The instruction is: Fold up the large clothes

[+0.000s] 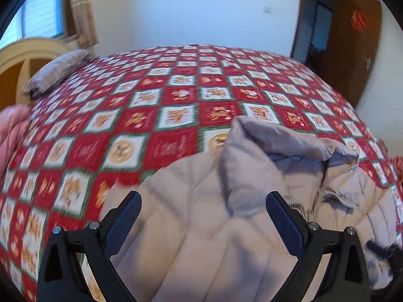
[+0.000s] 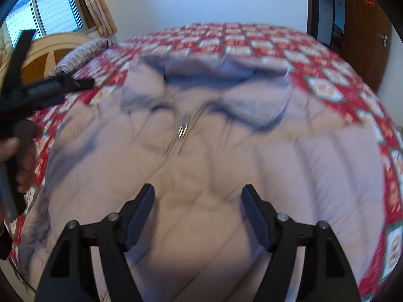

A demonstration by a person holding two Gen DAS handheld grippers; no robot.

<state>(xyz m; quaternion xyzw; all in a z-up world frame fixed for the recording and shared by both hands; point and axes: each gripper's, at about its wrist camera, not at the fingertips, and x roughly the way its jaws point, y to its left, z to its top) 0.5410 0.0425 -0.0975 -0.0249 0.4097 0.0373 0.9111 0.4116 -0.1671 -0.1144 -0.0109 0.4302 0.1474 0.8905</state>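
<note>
A pale beige quilted puffer jacket (image 2: 206,156) lies front up on the bed, zipper (image 2: 182,130) closed, hood (image 2: 216,73) at the far end. In the left wrist view the jacket (image 1: 201,226) fills the near right, its hood (image 1: 254,156) bunched up. My left gripper (image 1: 203,197) is open and empty just above the jacket's left part; it also shows in the right wrist view (image 2: 55,85) at the left edge. My right gripper (image 2: 198,191) is open and empty over the jacket's lower middle.
The bed has a red, white and green checked bedspread (image 1: 156,105). A pillow (image 1: 58,73) and a cream headboard (image 1: 30,55) are at the far left, a pink bundle (image 1: 12,130) at the left edge. A window (image 2: 50,12) and a brown door (image 1: 352,50) stand behind.
</note>
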